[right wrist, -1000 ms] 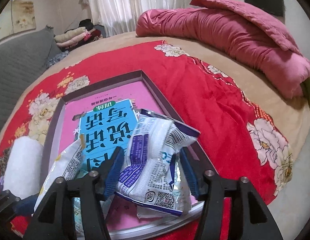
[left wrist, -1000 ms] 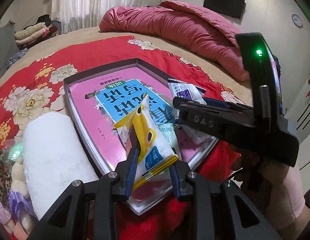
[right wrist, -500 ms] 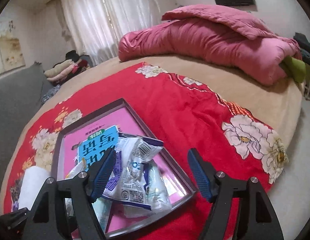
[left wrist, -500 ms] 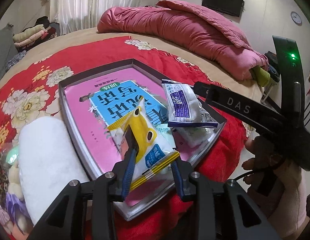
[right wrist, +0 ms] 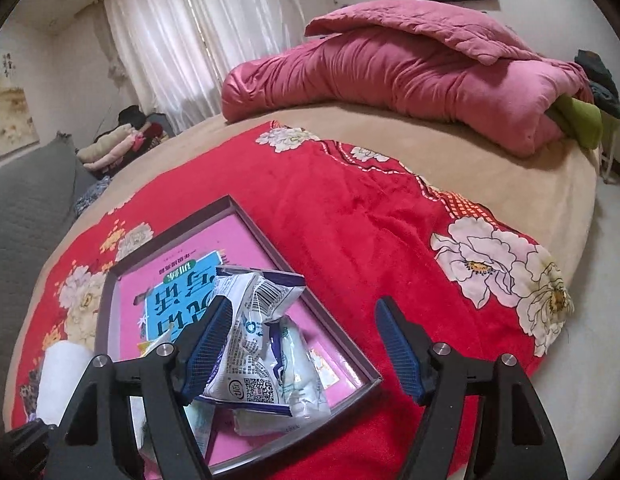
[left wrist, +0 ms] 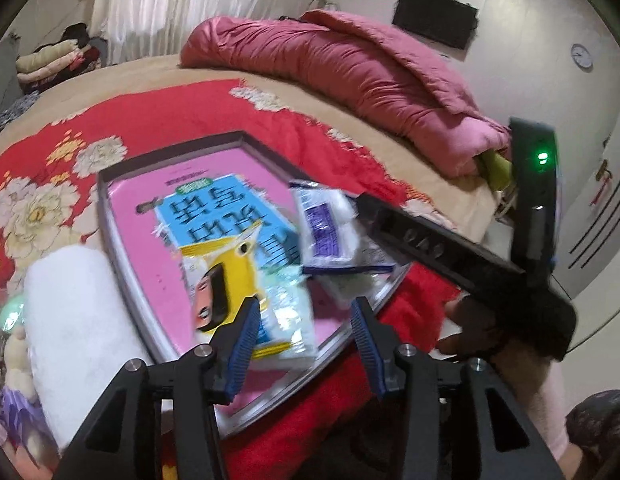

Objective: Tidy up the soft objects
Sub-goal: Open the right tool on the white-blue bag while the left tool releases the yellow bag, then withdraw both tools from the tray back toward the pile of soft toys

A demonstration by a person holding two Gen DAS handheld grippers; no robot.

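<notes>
Both our tongs apart, empty: left tongs point(left wrist: 304, 330) over yellow packet point(left wrist: 230, 280) in tray point(right wrist: 350, 346); right tongs point(right wrist: 300, 344) w/ white-purple packet point(right wrist: 248, 344) below.

Soft daylight, heavy fisheye, one smeared view.

I get even light through the white curtains point(right wrist: 182, 40) with faint shadows and no harsh glare. My left wrist view is motion-blurred, worst over the packets point(left wrist: 270, 280); my right one is sharp. Both bend strongly and go black at the corners.
</notes>
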